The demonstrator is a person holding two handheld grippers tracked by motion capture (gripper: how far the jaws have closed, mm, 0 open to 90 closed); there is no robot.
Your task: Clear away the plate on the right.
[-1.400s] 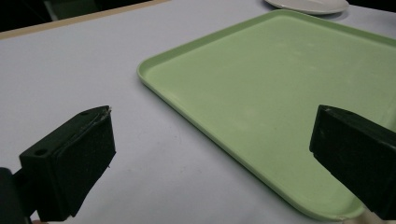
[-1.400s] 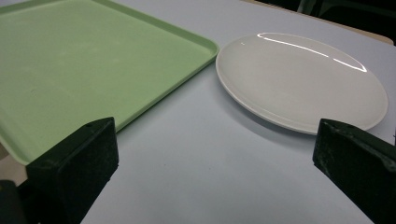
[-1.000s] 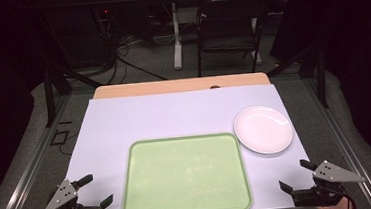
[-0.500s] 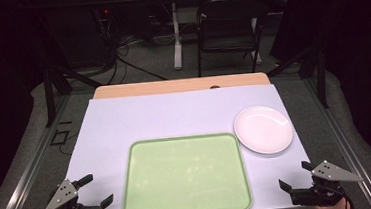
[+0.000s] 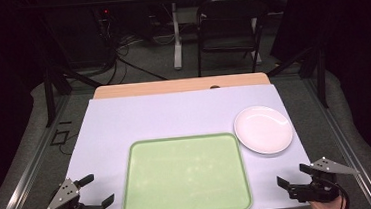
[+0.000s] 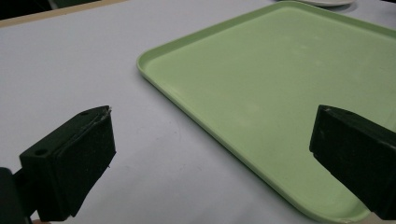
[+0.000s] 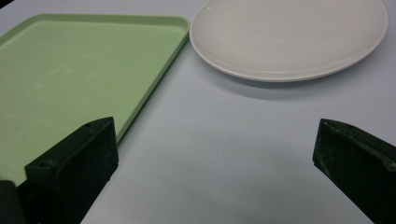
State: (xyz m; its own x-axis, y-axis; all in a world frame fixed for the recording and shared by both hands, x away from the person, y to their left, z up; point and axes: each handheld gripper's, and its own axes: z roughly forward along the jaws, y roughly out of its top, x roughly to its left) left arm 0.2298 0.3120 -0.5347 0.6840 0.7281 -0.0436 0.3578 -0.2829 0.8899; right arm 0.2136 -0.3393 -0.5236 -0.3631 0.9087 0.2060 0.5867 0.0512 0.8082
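A pale green tray [image 5: 184, 175] lies bare at the front middle of the white-covered table [image 5: 174, 115]. A white plate [image 5: 263, 128], nothing on it, sits just off the tray's far right corner. My left gripper [image 5: 100, 188] hovers at the front left corner of the table, open, its jaws wide apart with nothing between them. In the left gripper view the gripper [image 6: 210, 121] faces the tray [image 6: 280, 70]. My right gripper [image 5: 292, 174] is at the front right corner, open. In the right gripper view it [image 7: 214, 128] looks at the plate [image 7: 289, 32] and the tray's edge [image 7: 154, 74].
A wooden table edge [image 5: 182, 85] shows past the white cover. Behind it stand a black chair [image 5: 230, 30] and a desk leg [image 5: 175, 35], with cables [image 5: 119, 54] on the floor. Metal frame rails [image 5: 27, 162] run along both sides of the table.
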